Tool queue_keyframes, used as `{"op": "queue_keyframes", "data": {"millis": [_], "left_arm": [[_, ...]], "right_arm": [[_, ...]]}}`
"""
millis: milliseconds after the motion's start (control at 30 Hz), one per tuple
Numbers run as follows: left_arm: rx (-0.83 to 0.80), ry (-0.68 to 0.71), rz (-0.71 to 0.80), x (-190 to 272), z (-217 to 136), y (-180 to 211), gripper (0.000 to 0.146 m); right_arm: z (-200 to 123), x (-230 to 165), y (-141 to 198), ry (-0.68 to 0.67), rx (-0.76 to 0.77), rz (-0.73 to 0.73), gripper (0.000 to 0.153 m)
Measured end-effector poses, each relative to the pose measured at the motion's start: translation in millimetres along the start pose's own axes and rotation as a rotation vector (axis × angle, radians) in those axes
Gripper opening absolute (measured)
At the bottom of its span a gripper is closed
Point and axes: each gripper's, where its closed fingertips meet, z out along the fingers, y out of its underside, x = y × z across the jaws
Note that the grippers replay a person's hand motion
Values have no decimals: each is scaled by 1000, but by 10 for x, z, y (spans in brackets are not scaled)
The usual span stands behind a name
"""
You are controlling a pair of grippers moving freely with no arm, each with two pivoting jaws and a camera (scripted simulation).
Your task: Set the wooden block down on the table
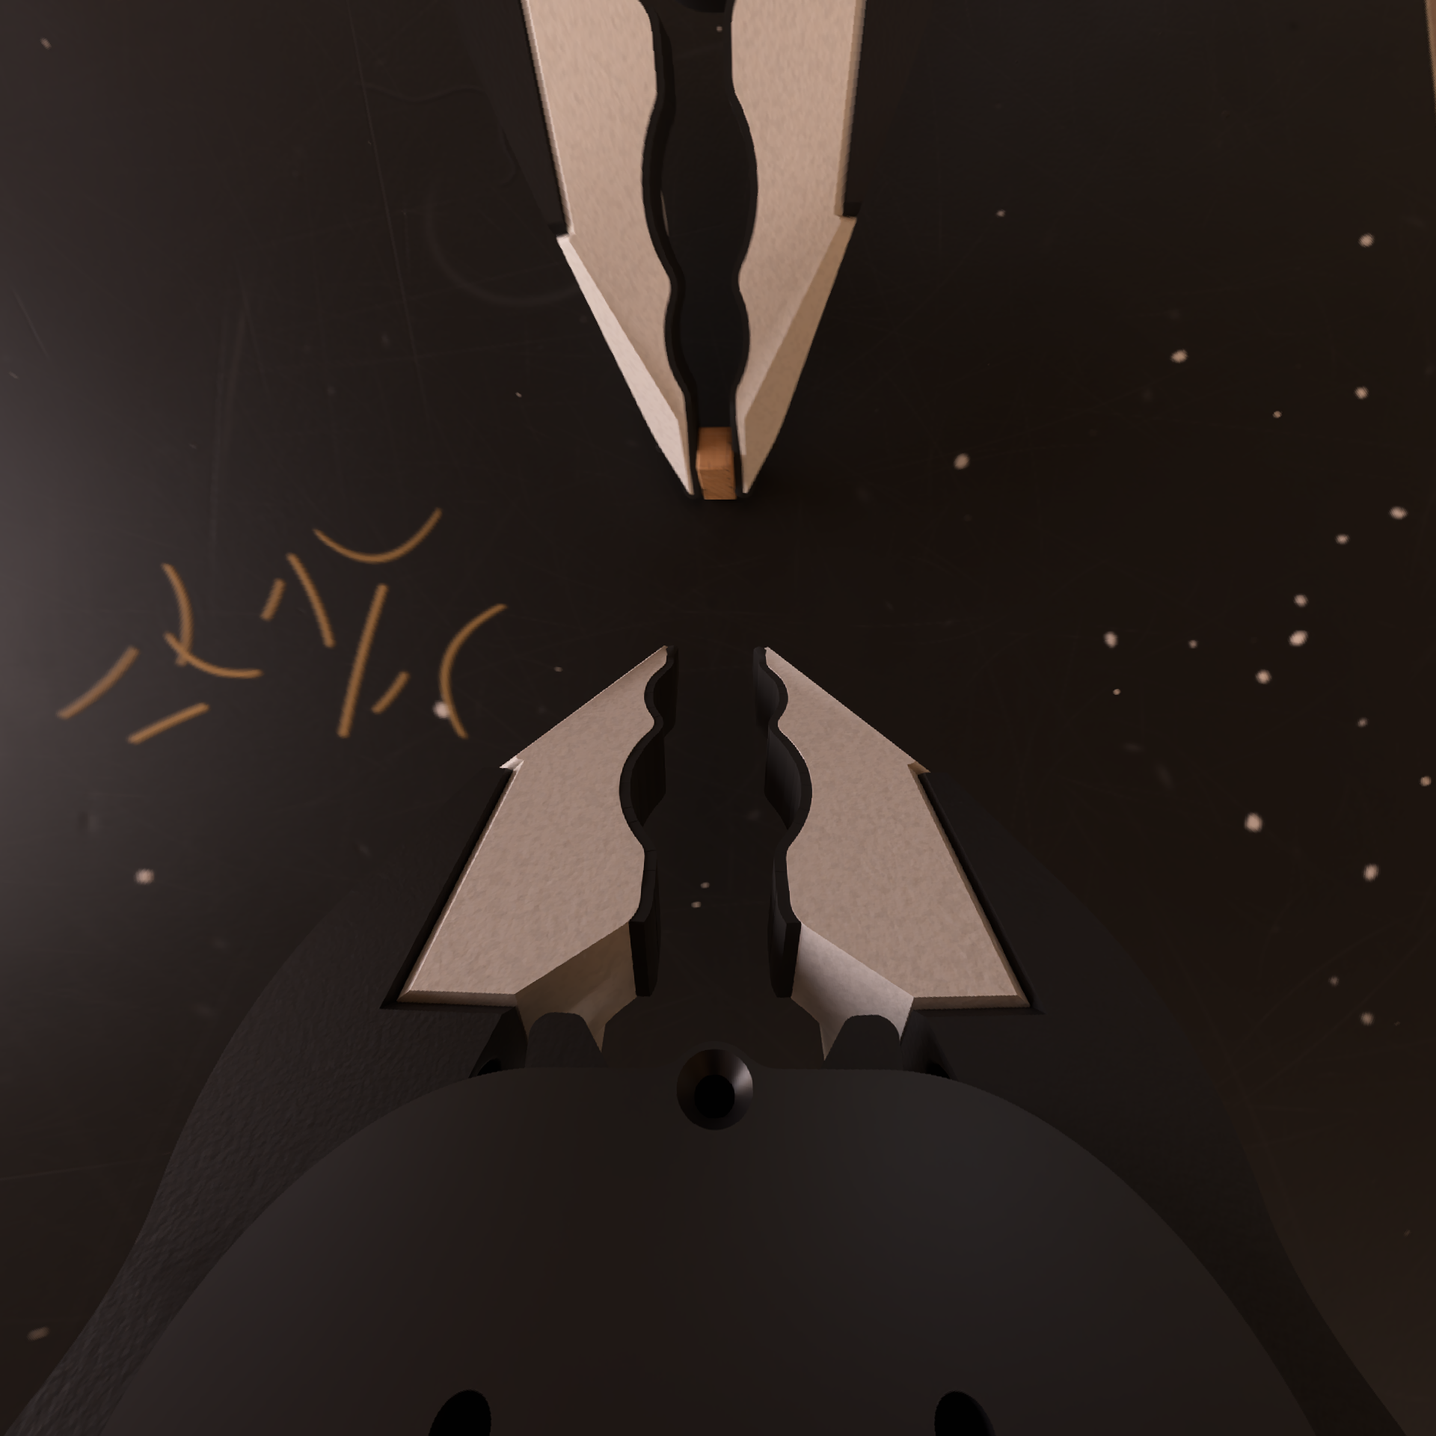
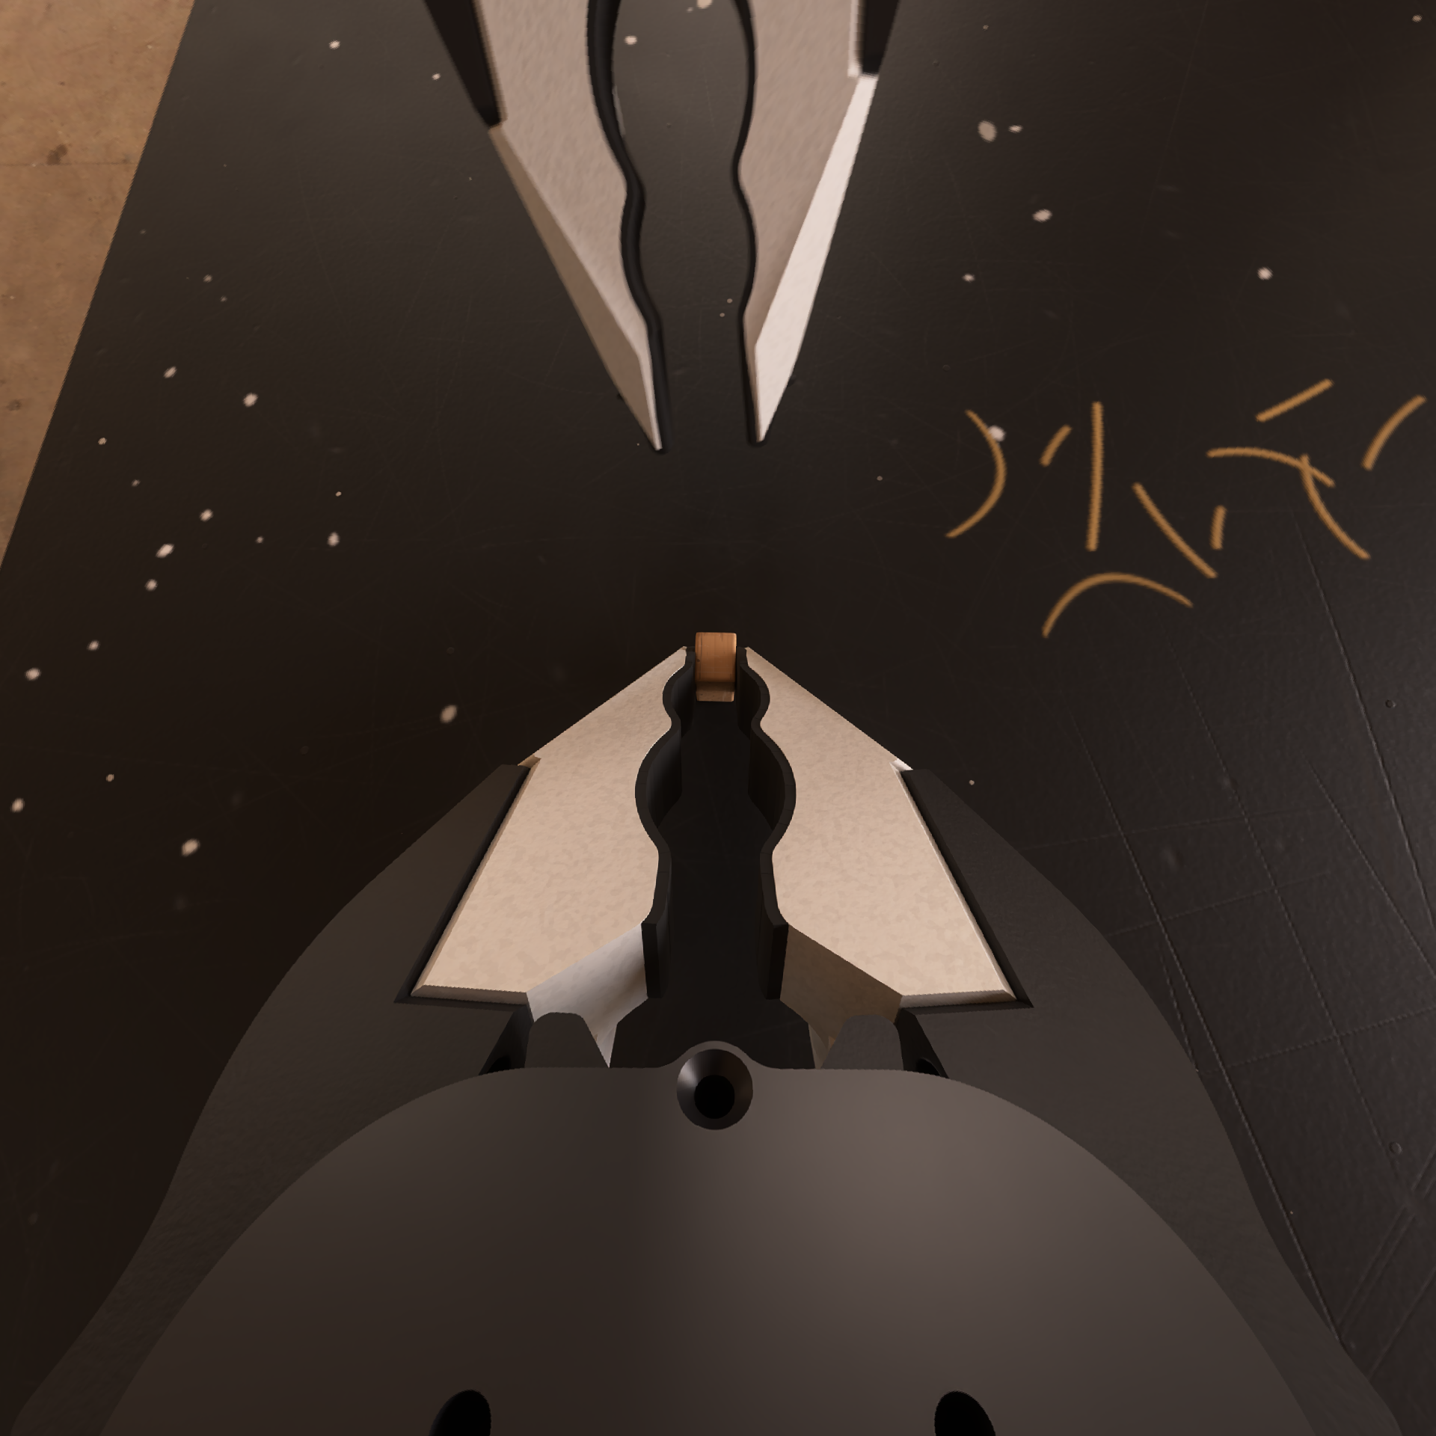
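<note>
Right gripper [image 2: 716,657] clenching wooden block [image 2: 716,667] at fingertips, above dark table [image 2: 388,466]. Block's long axis running along fingers, end poking forward toward left gripper [image 1: 716,657], which is gaping, holding nothing.

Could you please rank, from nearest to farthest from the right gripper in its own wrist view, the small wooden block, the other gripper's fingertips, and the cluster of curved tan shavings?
1. Small wooden block: pinched at the right gripper tips.
2. Left gripper: straight ahead, tips facing.
3. Curved tan shavings: off to the right on the dark table.
</note>
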Motion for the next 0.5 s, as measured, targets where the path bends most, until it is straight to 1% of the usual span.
{"op": "queue_keyframes", "data": {"millis": [67, 200, 267, 400, 500], "left_arm": [[12, 15, -31, 76, 56, 32, 19], [11, -24, -39, 75, 155, 41, 18], [24, -9, -39, 83, 162, 34, 16], [2, -23, 22, 89, 162, 32, 14], [11, -6, 26, 88, 163, 33, 14]], "right_arm": [[1, 0, -1, 5, -1, 4, 9], [2, 0, -2, 13, 0, 9, 9], [2, -1, -2, 14, -1, 10, 9], [4, -2, -3, 12, -2, 7, 9], [9, -4, -6, 6, -6, -11, 9]]}}
